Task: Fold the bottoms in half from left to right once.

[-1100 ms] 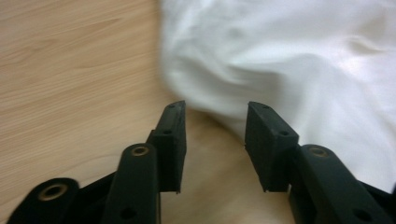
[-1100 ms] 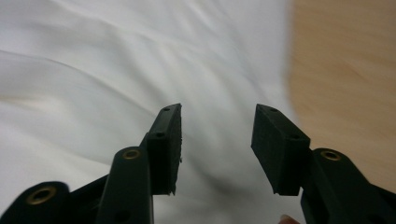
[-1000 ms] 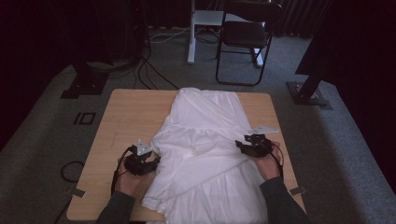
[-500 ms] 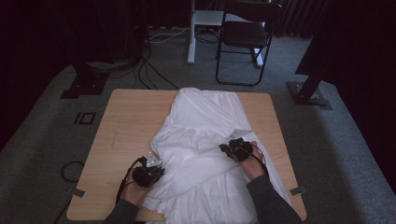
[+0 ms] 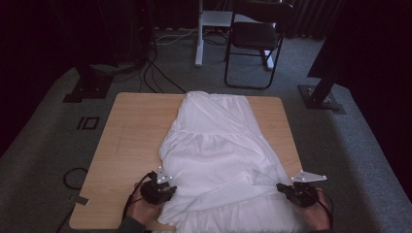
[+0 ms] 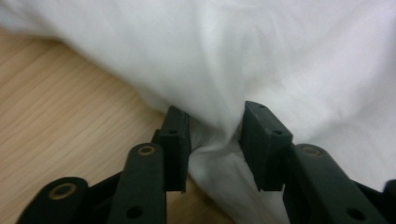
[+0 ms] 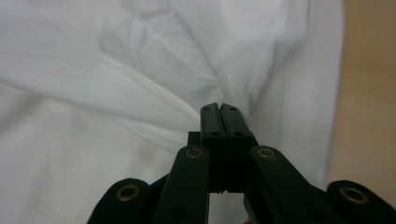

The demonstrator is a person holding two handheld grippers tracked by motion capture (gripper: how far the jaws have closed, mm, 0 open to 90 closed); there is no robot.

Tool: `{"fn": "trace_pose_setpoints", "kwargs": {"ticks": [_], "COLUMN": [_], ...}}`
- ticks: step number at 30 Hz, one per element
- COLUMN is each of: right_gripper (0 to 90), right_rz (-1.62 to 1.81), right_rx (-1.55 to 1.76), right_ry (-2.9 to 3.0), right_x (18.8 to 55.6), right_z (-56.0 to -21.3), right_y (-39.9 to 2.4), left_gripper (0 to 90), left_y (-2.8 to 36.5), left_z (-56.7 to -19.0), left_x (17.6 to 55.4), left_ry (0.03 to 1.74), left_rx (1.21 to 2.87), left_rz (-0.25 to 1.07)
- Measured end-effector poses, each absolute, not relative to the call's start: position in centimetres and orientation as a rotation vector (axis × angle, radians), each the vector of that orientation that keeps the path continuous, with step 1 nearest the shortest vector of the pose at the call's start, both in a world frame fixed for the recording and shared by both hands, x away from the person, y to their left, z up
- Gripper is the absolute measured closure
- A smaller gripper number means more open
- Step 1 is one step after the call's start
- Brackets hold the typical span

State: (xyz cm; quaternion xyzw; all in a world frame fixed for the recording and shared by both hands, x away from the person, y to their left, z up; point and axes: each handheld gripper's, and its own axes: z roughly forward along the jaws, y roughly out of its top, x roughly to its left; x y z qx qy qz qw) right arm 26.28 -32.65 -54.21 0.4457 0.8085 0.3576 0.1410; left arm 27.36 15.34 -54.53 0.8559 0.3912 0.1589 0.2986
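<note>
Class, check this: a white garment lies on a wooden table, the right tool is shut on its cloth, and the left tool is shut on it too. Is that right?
Not quite. The left tool is open, its jaws apart with a fold of the garment between them, as the left gripper view shows. The right tool is shut on the cloth.

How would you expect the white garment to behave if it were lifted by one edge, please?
The garment would probably go floppy and drape, since it already lies in soft folds and gathers on the table. It looks thin and light, so it should bunch easily, as it does between the left hand-held gripper jaws. A single pinch would likely leave most of it trailing.
</note>
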Motion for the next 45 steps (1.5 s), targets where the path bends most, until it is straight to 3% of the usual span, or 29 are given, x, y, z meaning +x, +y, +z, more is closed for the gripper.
{"fn": "trace_pose_setpoints", "kwargs": {"ticks": [1,2,4,15,17,19,22,23,24,29,37,45], "right_gripper": [88.8,88.8,88.9,88.6,88.6,88.1,83.6,70.1,65.1,48.7,44.4,42.5], "right_rz": [1.039,1.104,1.111,1.028,1.012,0.991,0.956,0.919,0.923,1.05,1.127,0.932], "right_rx": [1.32,1.333,1.345,1.256,1.253,1.266,1.279,1.281,1.285,1.258,1.262,1.287], "right_ry": [2.344,2.336,2.33,2.316,2.299,2.294,2.308,2.321,2.32,2.254,2.199,2.242], "right_x": [26.4,26.6,26.8,32.7,33.9,35.0,35.6,35.9,35.8,35.1,36.9,39.8], "right_z": [-56.1,-56.3,-56.4,-56.0,-55.9,-55.8,-55.5,-55.2,-55.0,-52.5,-49.8,-50.9], "right_y": [-32.5,-32.5,-32.3,-27.5,-26.9,-26.5,-26.2,-26.1,-26.0,-25.4,-22.8,-19.6], "left_gripper": [74.3,79.7,84.3,86.7,83.5,71.8,66.2,61.4,60.2,54.0,48.7,39.9], "left_y": [15.0,15.0,14.7,17.5,18.2,19.0,19.9,20.8,21.4,23.8,25.1,23.7], "left_z": [-54.5,-54.5,-54.5,-54.1,-54.1,-53.9,-53.2,-52.0,-51.5,-50.0,-51.6,-53.2], "left_x": [27.6,27.6,28.1,37.3,38.4,38.9,38.4,37.2,36.5,32.7,28.8,27.4], "left_ry": [1.039,1.039,1.028,1.218,1.253,1.279,1.291,1.275,1.262,1.255,1.258,1.251], "left_rx": [2.281,2.281,2.298,2.265,2.216,2.159,2.116,2.073,2.047,2.005,2.003,2.042], "left_rz": [0.445,0.445,0.506,0.707,0.67,0.63,0.62,0.645,0.659,0.708,0.624,0.498]}}
